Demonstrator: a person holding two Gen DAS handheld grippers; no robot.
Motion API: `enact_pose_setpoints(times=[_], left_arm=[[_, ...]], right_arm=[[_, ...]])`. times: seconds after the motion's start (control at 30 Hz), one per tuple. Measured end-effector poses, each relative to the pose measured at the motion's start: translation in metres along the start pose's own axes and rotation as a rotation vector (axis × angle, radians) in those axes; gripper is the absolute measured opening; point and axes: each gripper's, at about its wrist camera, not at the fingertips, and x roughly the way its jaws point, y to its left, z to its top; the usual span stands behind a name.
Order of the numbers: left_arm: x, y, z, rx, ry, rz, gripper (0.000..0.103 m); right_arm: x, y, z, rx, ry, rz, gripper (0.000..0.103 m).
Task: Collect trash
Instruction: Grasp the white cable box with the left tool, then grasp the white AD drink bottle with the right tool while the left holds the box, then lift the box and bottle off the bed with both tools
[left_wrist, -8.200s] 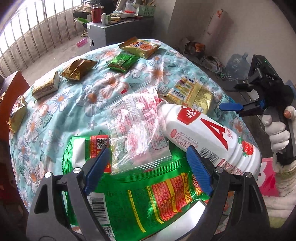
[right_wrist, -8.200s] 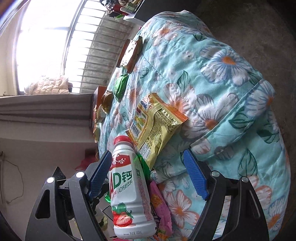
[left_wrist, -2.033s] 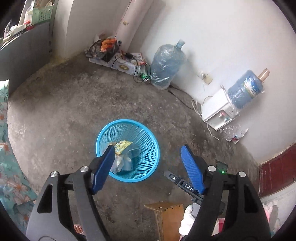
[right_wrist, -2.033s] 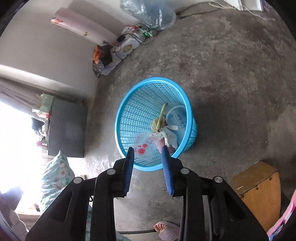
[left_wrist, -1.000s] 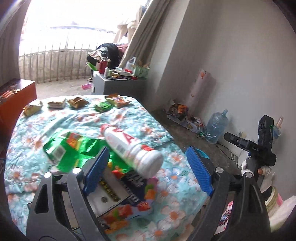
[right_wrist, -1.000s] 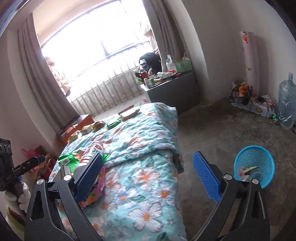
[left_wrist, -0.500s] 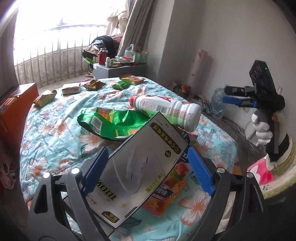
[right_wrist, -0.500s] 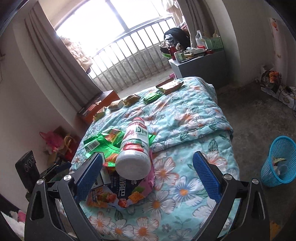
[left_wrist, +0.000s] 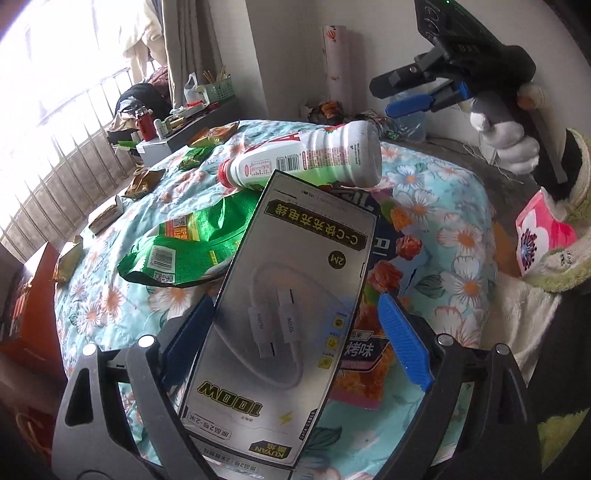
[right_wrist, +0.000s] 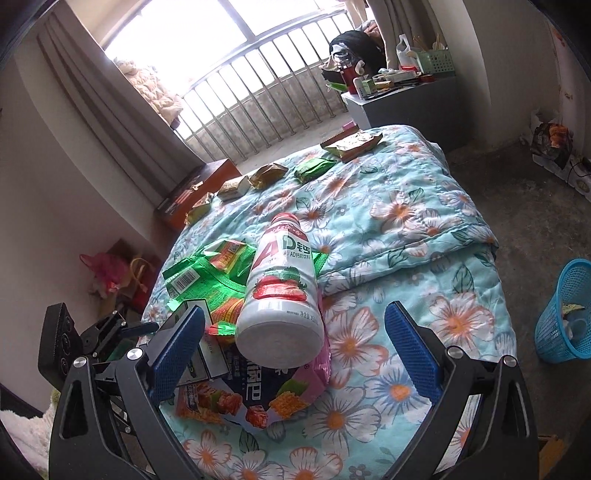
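On the floral bed quilt (right_wrist: 406, 206) lie a white AD milk bottle (right_wrist: 282, 295), a green snack bag (right_wrist: 207, 277), a pink-and-dark snack bag (right_wrist: 258, 395) and a silver cable box (left_wrist: 280, 317). My left gripper (left_wrist: 295, 343) is open, its jaws on either side of the silver box. My right gripper (right_wrist: 295, 350) is open, with the bottle's base between its jaws, not touching. The bottle (left_wrist: 306, 157) lies on its side on the green bag (left_wrist: 192, 240). The right gripper also shows in the left wrist view (left_wrist: 417, 94), raised.
A blue trash basket (right_wrist: 565, 314) with some trash stands on the concrete floor to the right of the bed. Several small wrappers (right_wrist: 310, 168) lie along the bed's far edge. A grey cabinet (right_wrist: 399, 99) and a red-brown box (right_wrist: 199, 188) stand beyond.
Both grippers have moved closer to the trash pile on the bed. The silver box now fills the space between the left jaws, and the bottle sits larger between the right jaws.
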Motion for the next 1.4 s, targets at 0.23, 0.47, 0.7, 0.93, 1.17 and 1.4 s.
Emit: enact_pose_setpoints(times=[0.23, 0.47, 0.7, 0.93, 1.17, 1.4], left_arm=[[0.010, 0.003, -0.001, 0.008, 0.046, 0.019, 0.086], [0.013, 0.003, -0.003, 0.017, 0.051, 0.000, 0.087], [0.012, 0.014, -0.004, -0.002, 0.070, -0.024, 0.087], [0.014, 0.012, -0.003, 0.016, 0.077, -0.030, 0.087], [0.015, 0.010, -0.005, -0.027, 0.083, -0.012, 0.087], [0.002, 0.005, -0.005, -0.054, 0.114, 0.038, 0.085]], right_arm=[[0.024, 0.002, 0.036, 0.035, 0.078, 0.123, 0.095], [0.095, 0.001, 0.068, 0.019, 0.305, 0.088, 0.090], [0.133, -0.004, 0.052, 0.028, 0.479, 0.067, 0.065], [0.114, -0.005, 0.041, 0.042, 0.434, 0.063, 0.061], [0.060, -0.031, 0.013, 0.120, 0.347, 0.006, 0.061], [0.027, -0.058, -0.017, 0.222, 0.281, 0.000, 0.061]])
